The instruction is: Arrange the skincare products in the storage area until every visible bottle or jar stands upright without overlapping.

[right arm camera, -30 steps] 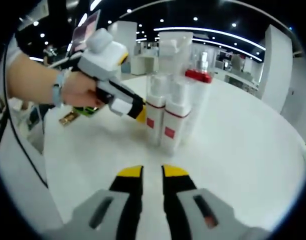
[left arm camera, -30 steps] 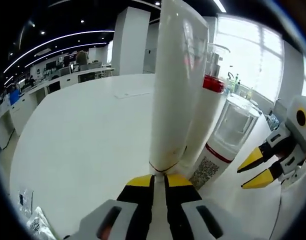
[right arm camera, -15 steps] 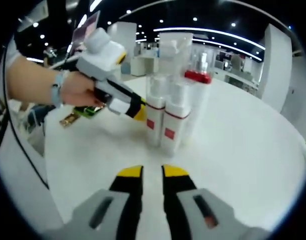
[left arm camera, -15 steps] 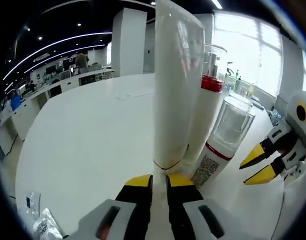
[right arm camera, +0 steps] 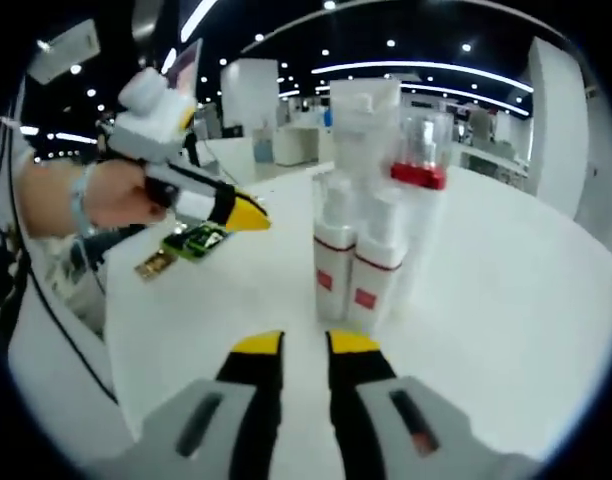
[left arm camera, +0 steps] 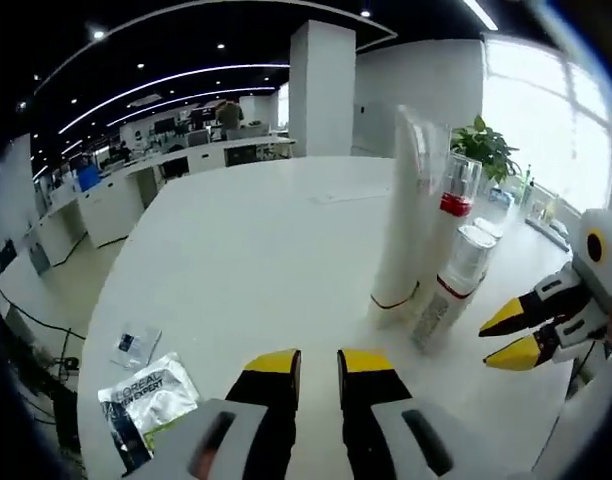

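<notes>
In the left gripper view my left gripper [left arm camera: 317, 368] sits lowest in the picture, its yellow-tipped fingers [left arm camera: 269, 366] close together with a narrow gap and nothing between them. Beside it on the white counter [left arm camera: 236, 260] lie a L'Oreal sachet [left arm camera: 146, 396] and a smaller packet [left arm camera: 136, 343]. Past the fingertips, apart from them, the tall white tube [left arm camera: 409, 215] stands upright, with a red-collared bottle [left arm camera: 452, 205] and a clear-capped bottle [left arm camera: 464, 270] just beside it. My right gripper [left arm camera: 509, 334] comes in from the right, near that cluster, its yellow tips slightly parted and empty.

In the right gripper view my right gripper [right arm camera: 304, 351] shows the same: fingers [right arm camera: 257, 352] nearly together, holding nothing. Ahead of them two white bottles with red labels [right arm camera: 354, 268] stand upright, touching side by side. Behind them I see the tall tube [right arm camera: 364, 110] and the bottle with the red collar [right arm camera: 419, 160], all upright in one tight group. To the left, a hand [right arm camera: 111, 192] holds the left gripper [right arm camera: 244, 214] above the counter [right arm camera: 506, 290], its tips near the bottles but apart from them; from here I cannot tell its gap. Under it lie a green sachet [right arm camera: 198, 240] and a gold one [right arm camera: 153, 264].
</notes>
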